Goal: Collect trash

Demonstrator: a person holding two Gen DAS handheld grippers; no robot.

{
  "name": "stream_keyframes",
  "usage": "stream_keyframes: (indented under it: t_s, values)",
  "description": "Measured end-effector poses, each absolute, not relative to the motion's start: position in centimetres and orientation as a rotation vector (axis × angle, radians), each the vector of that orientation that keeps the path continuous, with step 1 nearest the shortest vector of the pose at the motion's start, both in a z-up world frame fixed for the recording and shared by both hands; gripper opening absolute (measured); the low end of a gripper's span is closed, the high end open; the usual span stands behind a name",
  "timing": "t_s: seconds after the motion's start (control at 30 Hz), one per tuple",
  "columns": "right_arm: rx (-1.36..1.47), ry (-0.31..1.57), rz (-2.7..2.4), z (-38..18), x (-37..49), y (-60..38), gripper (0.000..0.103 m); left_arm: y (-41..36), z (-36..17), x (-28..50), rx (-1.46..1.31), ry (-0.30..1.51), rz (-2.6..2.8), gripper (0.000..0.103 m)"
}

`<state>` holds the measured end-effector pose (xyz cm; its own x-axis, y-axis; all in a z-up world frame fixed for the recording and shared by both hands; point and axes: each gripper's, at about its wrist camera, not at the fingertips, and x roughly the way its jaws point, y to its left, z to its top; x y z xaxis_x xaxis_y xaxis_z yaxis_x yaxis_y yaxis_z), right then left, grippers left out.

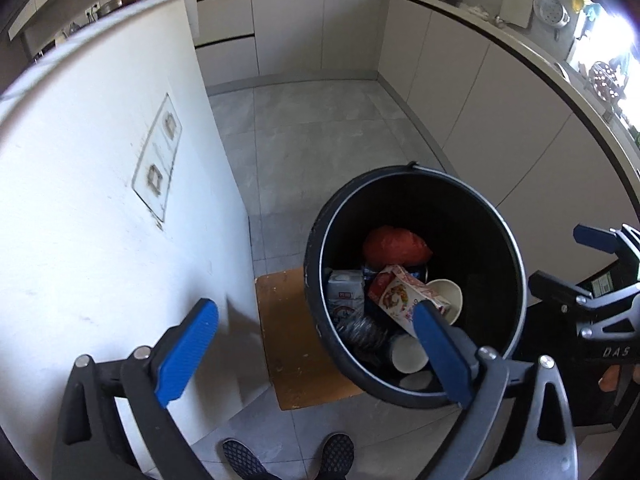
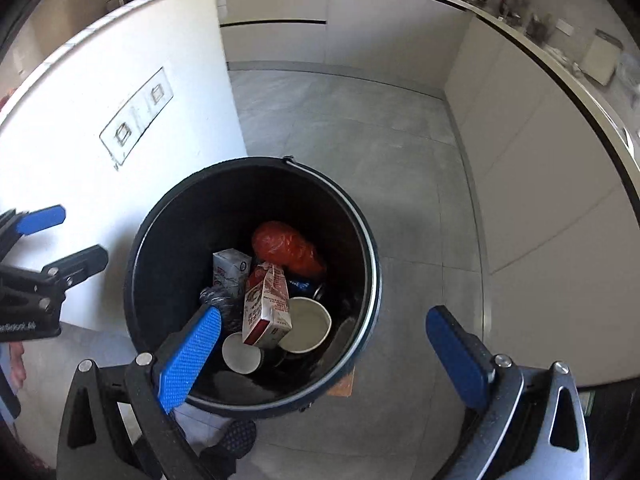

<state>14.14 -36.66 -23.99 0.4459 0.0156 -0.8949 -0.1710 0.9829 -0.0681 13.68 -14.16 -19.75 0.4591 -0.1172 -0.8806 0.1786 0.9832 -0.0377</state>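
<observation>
Both grippers hung spread wide and empty over the black bin (image 2: 360, 216).

The red-and-white carton (image 2: 266, 306) lay inside the bin, tilted, gabled top toward the orange bag (image 2: 288, 250), long axis running away from the camera, among paper cups (image 2: 306, 324). Left gripper (image 1: 316, 354) and right gripper (image 2: 332, 358) held nothing. A white wall (image 1: 100, 200) stood beside the bin; the carton's print was unreadable.

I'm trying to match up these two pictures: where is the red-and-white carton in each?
Left wrist view: the carton lies in the black bin, right of centre.
Right wrist view: the carton is left of centre, in the bin.
Shared landmark: the orange bag just behind it.
</observation>
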Motion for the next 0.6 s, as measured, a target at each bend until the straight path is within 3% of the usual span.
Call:
stream_keyframes:
  t_s: [0.13,0.6]
  values:
    - [-0.098,1.082,0.065,-21.7,12.3,-37.2,0.103,-13.7,-17.9,12.5,0.066,1.068,-0.191,0.099]
    - [0.008,0.88,-0.004,-7.3,0.6,-32.0,0.103,-9.9,-2.8,1.8,0.087,0.877,-0.184,0.099]
